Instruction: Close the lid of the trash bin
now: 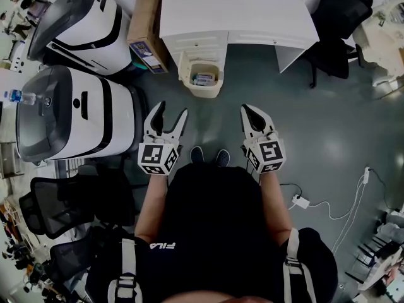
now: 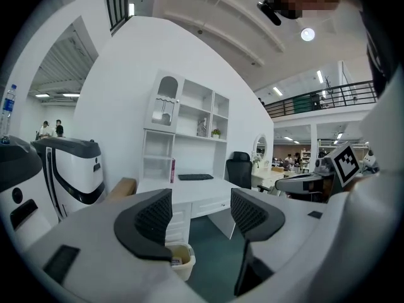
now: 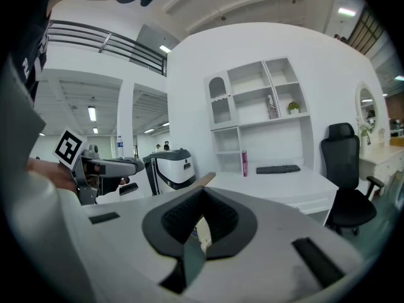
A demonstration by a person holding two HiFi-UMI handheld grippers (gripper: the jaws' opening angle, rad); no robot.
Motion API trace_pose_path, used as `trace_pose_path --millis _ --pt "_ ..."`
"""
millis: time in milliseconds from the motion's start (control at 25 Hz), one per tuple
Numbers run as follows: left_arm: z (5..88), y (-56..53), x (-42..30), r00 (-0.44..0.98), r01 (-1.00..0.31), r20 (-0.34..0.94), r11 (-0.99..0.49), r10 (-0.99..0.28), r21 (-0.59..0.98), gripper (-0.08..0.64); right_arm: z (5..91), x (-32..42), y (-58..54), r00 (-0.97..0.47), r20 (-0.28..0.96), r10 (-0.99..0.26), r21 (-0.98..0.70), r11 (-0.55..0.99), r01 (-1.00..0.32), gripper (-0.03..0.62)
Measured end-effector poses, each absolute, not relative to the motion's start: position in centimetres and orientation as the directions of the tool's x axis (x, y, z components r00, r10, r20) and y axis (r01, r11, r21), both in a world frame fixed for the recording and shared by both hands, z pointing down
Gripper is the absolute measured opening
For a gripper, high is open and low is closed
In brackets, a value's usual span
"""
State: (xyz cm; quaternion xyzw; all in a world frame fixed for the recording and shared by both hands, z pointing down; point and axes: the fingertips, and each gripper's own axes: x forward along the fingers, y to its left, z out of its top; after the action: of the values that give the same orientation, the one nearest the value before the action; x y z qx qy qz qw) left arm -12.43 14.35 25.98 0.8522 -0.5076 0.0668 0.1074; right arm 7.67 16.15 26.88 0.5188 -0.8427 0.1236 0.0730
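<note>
Trash bin (image 1: 205, 92), 12 o'clock, open: probably light, stiff plastic that slides easily; press the lid's free edge. Left gripper (image 1: 172, 109) fingers spread, empty; right gripper (image 1: 247, 111) fingers clenched, empty.

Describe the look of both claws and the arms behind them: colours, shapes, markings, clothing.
The left claw and right claw are both white, two-pronged and tapered, lined inside with black ribbed pads. Each carries a white cube printed with black square markers. The person wears a black short-sleeved shirt with white lettering, and grey shoulder straps.
</note>
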Motion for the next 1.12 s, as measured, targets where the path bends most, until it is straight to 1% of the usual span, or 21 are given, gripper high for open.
trace_pose_path --millis 160,400,600,840,1040,1120 --pt "26.5 15.0 -11.2 0.465 -0.885 0.238 -0.452 -0.853 0.110 0.298 27.5 9.2 16.1 -0.456 0.246 -0.855 -0.147 0.432 -0.890 0.003" --pt "27.7 14.2 -12.0 0.441 -0.897 0.267 -0.423 -0.857 0.127 0.298 29.1 9.2 15.4 -0.460 0.280 -0.843 -0.168 0.429 -0.888 0.003" --pt "29.3 11.2 -13.2 0.454 -0.891 0.264 -0.429 -0.851 0.148 0.298 29.7 8.0 13.0 -0.450 0.287 -0.845 -0.144 0.427 -0.893 0.003" --pt "29.8 5.2 -13.7 0.485 -0.873 0.249 -0.448 -0.839 0.191 0.298 29.5 7.8 8.4 -0.428 0.295 -0.854 -0.123 0.410 -0.904 0.003" --pt "30.7 2.0 -15.0 0.484 -0.870 0.251 -0.431 -0.838 0.238 0.298 30.9 6.0 5.3 -0.453 0.324 -0.831 -0.117 0.440 -0.891 0.003" --pt "31.4 0.9 -15.4 0.480 -0.874 0.267 -0.431 -0.835 0.225 0.298 31.5 5.7 4.4 -0.452 0.332 -0.828 -0.128 0.435 -0.891 0.003"
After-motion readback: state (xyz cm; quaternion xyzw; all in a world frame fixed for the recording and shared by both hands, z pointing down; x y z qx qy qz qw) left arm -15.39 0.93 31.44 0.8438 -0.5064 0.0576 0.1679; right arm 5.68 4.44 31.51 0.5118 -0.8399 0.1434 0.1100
